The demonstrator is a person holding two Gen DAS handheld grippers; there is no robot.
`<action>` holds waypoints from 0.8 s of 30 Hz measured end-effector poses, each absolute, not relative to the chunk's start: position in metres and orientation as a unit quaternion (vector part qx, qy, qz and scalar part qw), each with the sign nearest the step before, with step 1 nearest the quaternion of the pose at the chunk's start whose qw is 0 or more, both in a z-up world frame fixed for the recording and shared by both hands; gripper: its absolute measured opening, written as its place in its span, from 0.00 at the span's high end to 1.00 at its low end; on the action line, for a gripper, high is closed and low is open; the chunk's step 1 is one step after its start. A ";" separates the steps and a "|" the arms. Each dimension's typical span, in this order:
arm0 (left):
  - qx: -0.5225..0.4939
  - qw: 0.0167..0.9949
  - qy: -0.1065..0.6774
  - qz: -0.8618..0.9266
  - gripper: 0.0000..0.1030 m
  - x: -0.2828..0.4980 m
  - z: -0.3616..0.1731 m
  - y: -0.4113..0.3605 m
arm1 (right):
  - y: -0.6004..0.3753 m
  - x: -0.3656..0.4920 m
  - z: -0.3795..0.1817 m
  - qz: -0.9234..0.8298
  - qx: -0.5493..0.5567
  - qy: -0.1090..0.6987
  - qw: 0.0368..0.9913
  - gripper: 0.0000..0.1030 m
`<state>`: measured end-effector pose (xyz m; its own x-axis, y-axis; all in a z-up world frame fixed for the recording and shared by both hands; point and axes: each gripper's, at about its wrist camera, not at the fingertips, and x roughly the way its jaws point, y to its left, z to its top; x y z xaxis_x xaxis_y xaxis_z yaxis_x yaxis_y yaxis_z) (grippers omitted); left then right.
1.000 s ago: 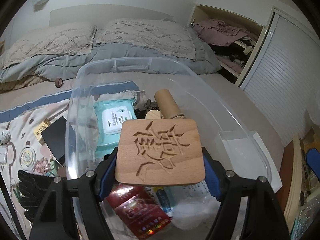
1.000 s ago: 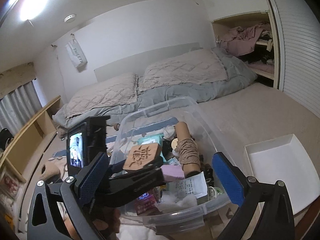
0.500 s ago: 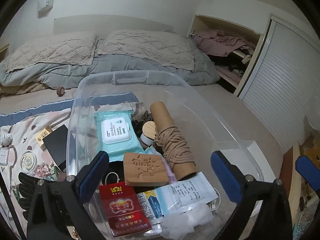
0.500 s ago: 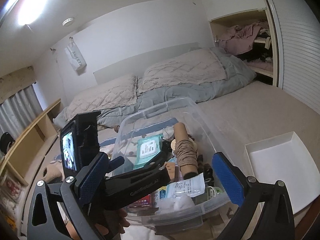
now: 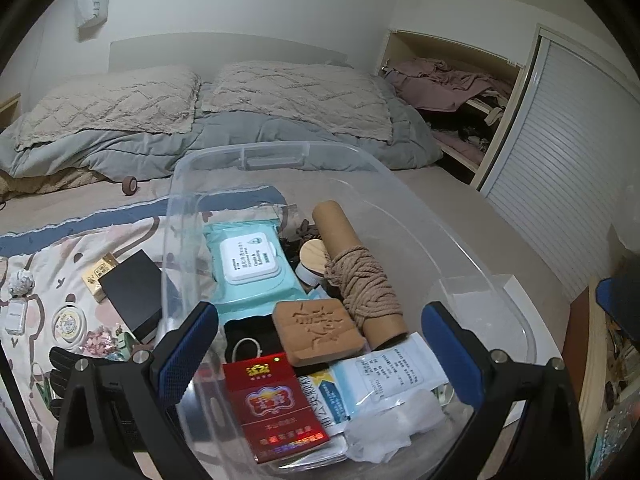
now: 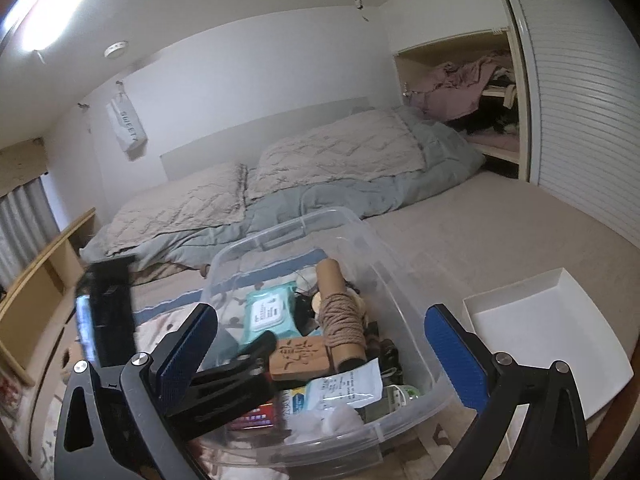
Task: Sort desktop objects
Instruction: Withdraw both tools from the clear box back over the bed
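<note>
While left claw (image 5: pixel 320 344) stands released, nothing gripped, we log carved wooden block (image 5: pixel 318 331) inside clear bin (image 5: pixel 276 152) on bed, touching rope-wound tube (image 5: pixel 360 280); right claw (image 6: pixel 320 344) likewise released.

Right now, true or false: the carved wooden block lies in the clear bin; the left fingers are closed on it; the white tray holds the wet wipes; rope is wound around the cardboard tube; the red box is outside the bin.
1. The carved wooden block lies in the clear bin: true.
2. The left fingers are closed on it: false, they stand wide open, holding nothing.
3. The white tray holds the wet wipes: false, the wipes are in the bin.
4. Rope is wound around the cardboard tube: true.
5. The red box is outside the bin: false, it is inside.
</note>
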<state>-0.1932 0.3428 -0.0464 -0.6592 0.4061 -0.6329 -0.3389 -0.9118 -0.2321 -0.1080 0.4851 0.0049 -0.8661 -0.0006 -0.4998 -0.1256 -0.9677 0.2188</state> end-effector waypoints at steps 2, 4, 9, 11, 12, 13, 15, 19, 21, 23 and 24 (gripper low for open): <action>-0.358 0.205 -0.047 0.910 0.01 -0.193 -0.045 0.339 | 0.487 -0.110 0.001 0.957 -0.259 0.125 0.042 0.00; -0.357 0.207 -0.046 0.910 0.01 -0.192 -0.044 0.335 | 0.490 -0.111 -0.001 0.956 -0.260 0.130 0.050 0.00; -0.349 0.208 -0.040 0.913 0.01 -0.190 -0.039 0.325 | 0.495 -0.116 -0.005 0.953 -0.261 0.138 0.066 0.00; -0.346 0.205 -0.038 0.915 0.01 -0.190 -0.037 0.320 | 0.495 -0.118 -0.008 0.953 -0.263 0.132 0.076 0.00; -0.345 0.204 -0.037 0.915 0.01 -0.191 -0.036 0.317 | 0.494 -0.120 -0.008 0.953 -0.263 0.128 0.079 0.00; -0.345 0.204 -0.036 0.916 0.01 -0.191 -0.035 0.314 | 0.493 -0.120 -0.009 0.953 -0.262 0.125 0.083 0.00; -0.342 0.203 -0.034 0.917 0.01 -0.192 -0.033 0.307 | 0.491 -0.121 -0.009 0.955 -0.260 0.118 0.086 0.00; -0.331 0.199 -0.029 0.922 0.01 -0.191 -0.028 0.289 | 0.484 -0.123 -0.010 0.958 -0.257 0.103 0.080 0.00; -0.326 0.193 -0.029 0.925 0.01 -0.192 -0.025 0.279 | 0.480 -0.124 -0.012 0.958 -0.258 0.098 0.070 0.00; -0.322 0.184 -0.032 0.928 0.01 -0.192 -0.021 0.266 | 0.475 -0.125 -0.013 0.959 -0.260 0.093 0.060 0.00; -0.321 0.180 -0.034 0.929 0.01 -0.193 -0.019 0.260 | 0.473 -0.126 -0.013 0.960 -0.259 0.090 0.055 0.00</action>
